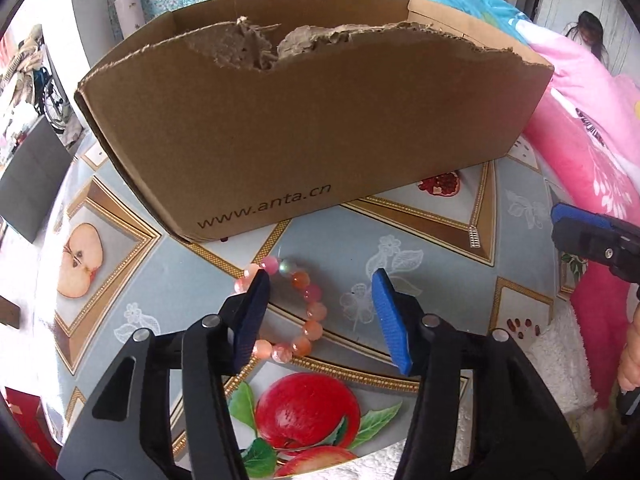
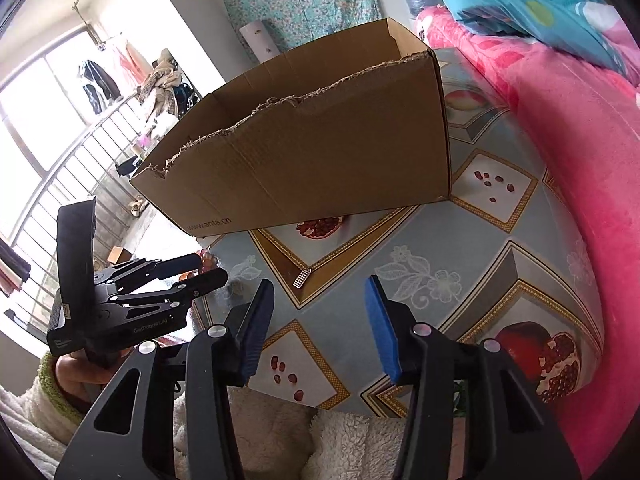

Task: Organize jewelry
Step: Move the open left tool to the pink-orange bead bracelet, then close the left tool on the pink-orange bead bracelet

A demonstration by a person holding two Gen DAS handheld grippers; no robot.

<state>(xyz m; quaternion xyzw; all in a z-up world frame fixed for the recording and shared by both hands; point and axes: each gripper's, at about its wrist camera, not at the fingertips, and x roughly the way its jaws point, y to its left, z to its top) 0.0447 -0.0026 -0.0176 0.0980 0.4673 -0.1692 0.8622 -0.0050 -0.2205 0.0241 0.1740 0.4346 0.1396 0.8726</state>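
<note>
Pink, orange and pearly glass-like beads strung in a ring form the bracelet (image 1: 294, 312), which lies flat on the fruit-printed oilcloth table (image 1: 448, 240), just in front of the brown corrugated cardboard box with a torn upper edge (image 1: 312, 120). The left gripper (image 1: 320, 312), black with blue pads, is lowered over the bracelet with its jaws apart: one pad overlaps the left side of the ring, the other stands clear to the right, and nothing is clamped. The right gripper (image 2: 320, 320) hangs over bare table nearer the pink plush blanket (image 2: 568, 152), jaws likewise apart and empty. A small silvery grid-shaped item (image 2: 302, 278) lies on the table ahead of it, well apart from the bracelet; whether it is jewelry is too small to tell. The box interior is hidden. Judged from this layout, no piece is stowed yet; grasping, lifting and placing into the box all remain.
</note>
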